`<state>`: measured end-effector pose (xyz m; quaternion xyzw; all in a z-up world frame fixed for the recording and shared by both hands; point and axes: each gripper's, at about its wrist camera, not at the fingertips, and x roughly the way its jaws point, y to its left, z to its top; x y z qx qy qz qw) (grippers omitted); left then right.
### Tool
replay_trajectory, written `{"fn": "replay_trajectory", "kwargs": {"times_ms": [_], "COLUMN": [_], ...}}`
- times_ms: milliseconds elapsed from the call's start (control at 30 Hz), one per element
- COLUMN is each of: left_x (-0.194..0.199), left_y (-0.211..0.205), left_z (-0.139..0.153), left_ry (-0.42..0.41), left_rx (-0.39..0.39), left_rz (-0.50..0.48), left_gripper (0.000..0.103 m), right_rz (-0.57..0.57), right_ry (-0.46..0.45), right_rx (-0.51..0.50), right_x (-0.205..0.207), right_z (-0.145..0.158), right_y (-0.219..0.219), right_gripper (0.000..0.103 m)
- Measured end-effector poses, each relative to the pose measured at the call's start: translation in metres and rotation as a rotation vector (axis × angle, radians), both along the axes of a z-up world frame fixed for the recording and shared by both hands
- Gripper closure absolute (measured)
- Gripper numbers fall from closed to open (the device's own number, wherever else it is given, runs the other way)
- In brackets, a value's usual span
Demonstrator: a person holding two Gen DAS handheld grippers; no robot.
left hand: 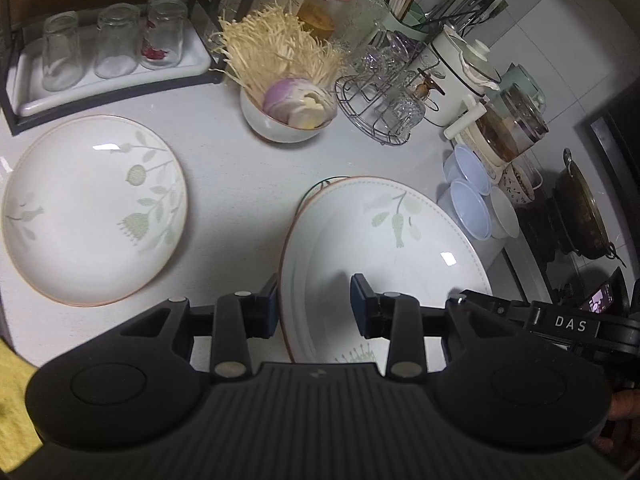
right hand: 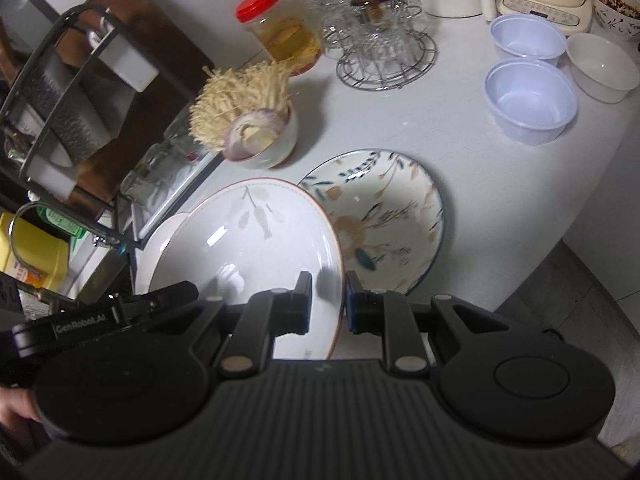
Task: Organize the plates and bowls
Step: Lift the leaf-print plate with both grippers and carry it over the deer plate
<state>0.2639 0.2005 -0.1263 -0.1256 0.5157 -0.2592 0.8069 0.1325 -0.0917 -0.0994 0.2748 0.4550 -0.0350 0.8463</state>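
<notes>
Item: my right claw (right hand: 327,304), fingers pinching the rim of a white leaf-print plate (right hand: 248,248), held tilted above the counter (right hand: 460,160). Beneath and beside it, a floral plate (right hand: 384,216) (lying flat). Farther back: two pale blue bowls (right hand: 530,100), a red-lidded jar (right hand: 280,28).

White countertop (left hand: 224,148) carries: leaf-print plate (left hand: 94,210) at left of frame; bowl of enoki and onion (left hand: 286,118) at upper centre; wire glass rack (left hand: 378,114) right of it; two pale blue tubs (right hand: 528,76) and floral plate (right hand: 394,220) at right of right-wrist frame.
</notes>
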Motion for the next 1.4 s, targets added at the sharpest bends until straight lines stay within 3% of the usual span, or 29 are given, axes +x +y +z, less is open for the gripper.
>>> {"fn": "replay_trajectory", "kwargs": {"times_ms": [300, 533, 700, 933, 1400], "left_x": [0.014, 0.028, 0.036, 0.042, 0.06], "left_y": [-0.05, -0.08, -0.095, -0.113, -0.122], "left_z": [-0.021, -0.049, -0.065, -0.077, -0.087], "left_ry": [0.055, 0.103, 0.123, 0.133, 0.157], "left_rx": [0.022, 0.098, 0.133, 0.189, 0.215], "left_rz": [0.063, 0.062, 0.065, 0.083, 0.11], "left_gripper": [0.063, 0.063, 0.063, 0.063, 0.06], "right_rz": [0.04, 0.064, 0.119, 0.163, 0.198], "right_ry": [0.028, 0.072, 0.09, 0.097, 0.091], "right_rx": [-0.042, -0.061, -0.153, -0.185, -0.211], "right_x": [0.021, 0.042, 0.059, 0.073, 0.09], "right_z": [-0.014, -0.038, -0.051, -0.065, -0.08], "right_y": [-0.043, -0.062, -0.064, -0.074, -0.075], "right_gripper": [0.083, 0.083, 0.083, 0.083, 0.083]}}
